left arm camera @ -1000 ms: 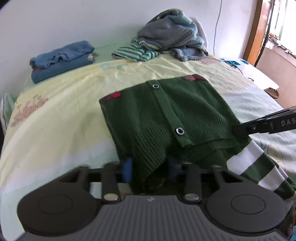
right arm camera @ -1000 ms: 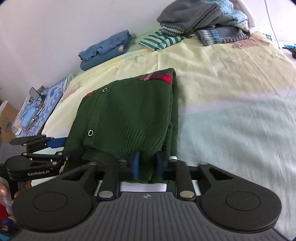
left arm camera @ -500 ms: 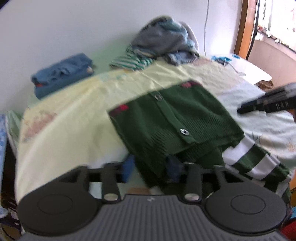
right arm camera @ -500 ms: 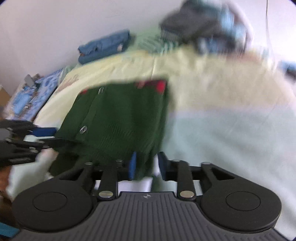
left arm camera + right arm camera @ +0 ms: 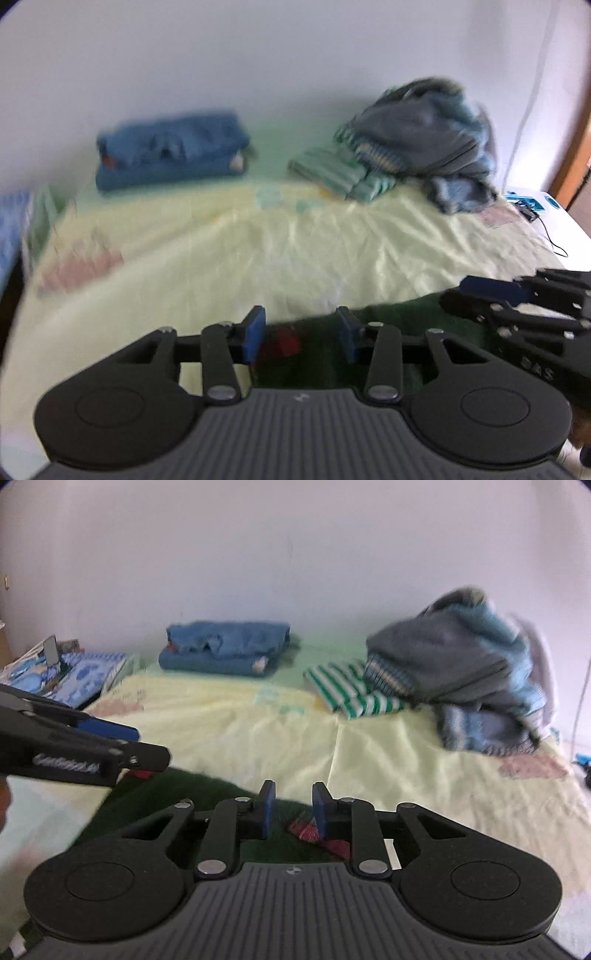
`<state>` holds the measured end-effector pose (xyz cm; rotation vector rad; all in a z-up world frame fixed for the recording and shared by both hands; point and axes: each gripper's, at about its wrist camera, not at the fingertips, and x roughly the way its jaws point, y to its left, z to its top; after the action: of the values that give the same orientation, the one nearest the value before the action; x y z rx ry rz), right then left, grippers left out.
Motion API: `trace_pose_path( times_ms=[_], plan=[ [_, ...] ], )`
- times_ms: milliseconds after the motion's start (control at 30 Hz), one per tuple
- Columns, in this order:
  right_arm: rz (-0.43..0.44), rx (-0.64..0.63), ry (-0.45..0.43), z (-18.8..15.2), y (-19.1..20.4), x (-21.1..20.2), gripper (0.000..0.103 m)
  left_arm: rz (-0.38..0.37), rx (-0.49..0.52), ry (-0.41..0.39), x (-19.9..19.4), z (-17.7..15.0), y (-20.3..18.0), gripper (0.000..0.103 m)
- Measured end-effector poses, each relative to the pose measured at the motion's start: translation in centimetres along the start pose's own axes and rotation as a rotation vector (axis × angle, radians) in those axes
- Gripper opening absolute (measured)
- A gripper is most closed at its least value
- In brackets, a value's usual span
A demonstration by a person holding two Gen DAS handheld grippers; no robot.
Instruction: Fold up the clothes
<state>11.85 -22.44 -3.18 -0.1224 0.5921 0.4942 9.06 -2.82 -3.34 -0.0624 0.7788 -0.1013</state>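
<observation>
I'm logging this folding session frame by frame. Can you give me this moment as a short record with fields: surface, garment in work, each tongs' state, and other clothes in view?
surface: bed with pale yellow sheet
garment in work: green cardigan, lying on the sheet at the near edge, red plaid patch showing
left tongs: open, nothing between the pads, above the cardigan
right tongs: open, nothing gripped
folded: blue garment by the wall
unfolded: grey and blue clothes pile, with a green-striped garment beside it
image quality: motion blur, fine detail unclear
</observation>
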Motion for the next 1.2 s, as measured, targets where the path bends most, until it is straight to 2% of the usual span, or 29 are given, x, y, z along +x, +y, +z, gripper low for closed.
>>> trace_pose_path(
  times_ms=[67, 267, 433, 533, 700, 833, 967, 1100, 1200],
  plan=[
    [0.008, -0.004, 0.025, -0.3, -0.4, 0.6, 0.022, 0.009, -0.022, 0.013, 1.4, -0.2, -0.1, 0.043],
    [0.042, 0.037, 0.045, -1.7, -2.4, 1.1, 0.02, 0.037, 0.065, 0.002, 1.3, -1.4, -1.7, 0.046],
    [0.026, -0.02, 0.024, -2.8, -1.7, 0.3, 0.02, 0.082, 0.175, -0.057, 0.6, -3.5, -3.4, 0.046],
    [0.032, -0.029, 0.016, -2.8, -1.7, 0.6, 0.02, 0.084, 0.186, -0.079, 0.7, -3.8, -3.4, 0.046],
    [0.065, -0.047, 0.048, -1.6, -2.1, -0.2, 0.021, 0.109, 0.277, -0.09, -0.5, -3.5, -3.7, 0.05],
    [0.111, -0.093, 0.021, -1.6, -1.0, -3.8, 0.021, 0.067, 0.263, -0.132, -3.7, -4.4, -3.6, 0.055],
    [0.178, -0.14, 0.091, -3.6, 0.6, -5.7, 0.021, 0.021, 0.305, -0.07, -4.4, -6.6, -4.5, 0.055],
    [0.154, -0.118, 0.137, -5.7, 0.1, -6.3, 0.021, 0.034, 0.37, -0.089, -4.8, -9.1, -5.1, 0.055],
    [0.146, -0.091, 0.117, -6.5, -0.3, -6.5, 0.021, 0.011, 0.347, -0.097, -4.7, -9.6, -4.8, 0.055]
  ],
)
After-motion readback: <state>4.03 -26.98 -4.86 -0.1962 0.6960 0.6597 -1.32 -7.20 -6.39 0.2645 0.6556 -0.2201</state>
